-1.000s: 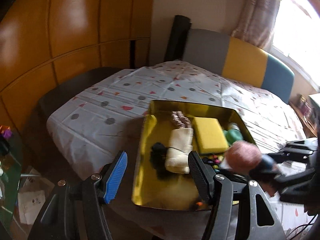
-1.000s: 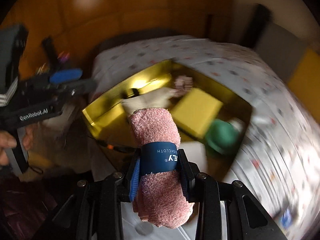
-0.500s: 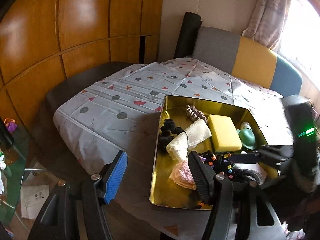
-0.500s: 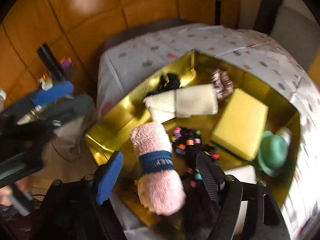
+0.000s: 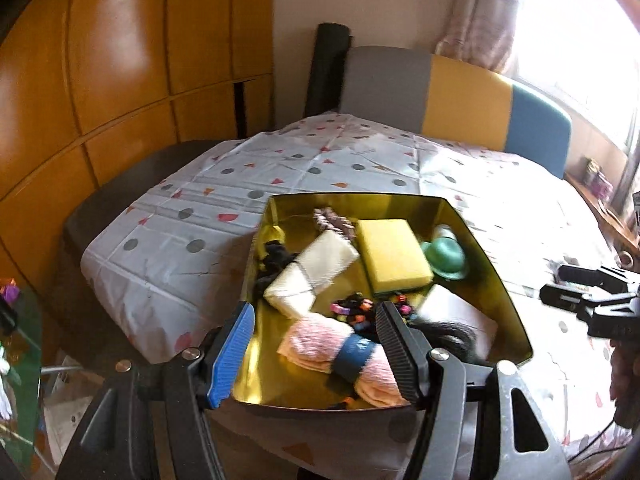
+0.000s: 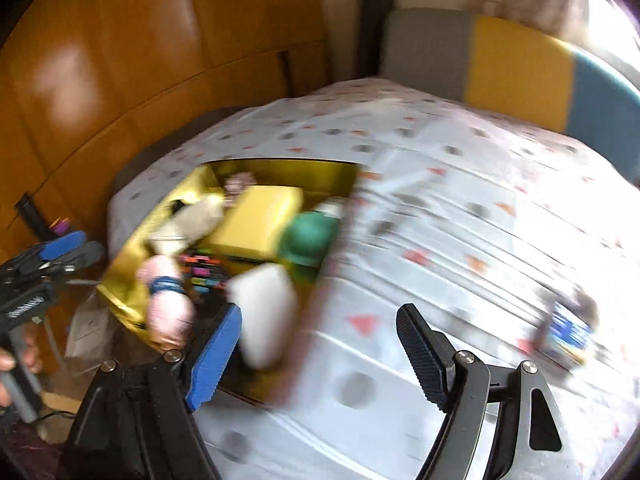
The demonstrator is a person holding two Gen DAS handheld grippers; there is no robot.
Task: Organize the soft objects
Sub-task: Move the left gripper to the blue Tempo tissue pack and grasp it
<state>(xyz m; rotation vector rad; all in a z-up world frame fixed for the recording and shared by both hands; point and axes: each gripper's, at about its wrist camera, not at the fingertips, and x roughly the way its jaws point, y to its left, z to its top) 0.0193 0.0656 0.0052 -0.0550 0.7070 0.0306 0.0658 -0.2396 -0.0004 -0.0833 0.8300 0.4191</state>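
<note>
A gold tray [image 5: 508, 292] on the table holds a rolled pink towel [image 5: 316, 344] with a blue band, a cream folded cloth [image 5: 316, 272], a yellow sponge [image 5: 392, 252], a green cap [image 5: 444, 258], hair ties [image 5: 352, 308] and a white pad [image 5: 452, 308]. My left gripper [image 5: 316, 360] is open and empty above the tray's near end. My right gripper [image 6: 320, 348] is open and empty over the tablecloth right of the tray [image 6: 276, 168]; it also shows in the left wrist view [image 5: 576, 288]. The pink towel [image 6: 166, 300] lies in the tray.
The table wears a white dotted tablecloth [image 5: 240, 184]. A grey, yellow and blue bench back [image 5: 452, 100] stands behind it. Wooden panels [image 5: 100, 80] line the left wall. A small blue object [image 6: 568, 332] lies on the cloth at right, blurred.
My right gripper opened, left the pink towel in the tray's near end, and swung away to the right over the tablecloth. My left gripper stayed open.
</note>
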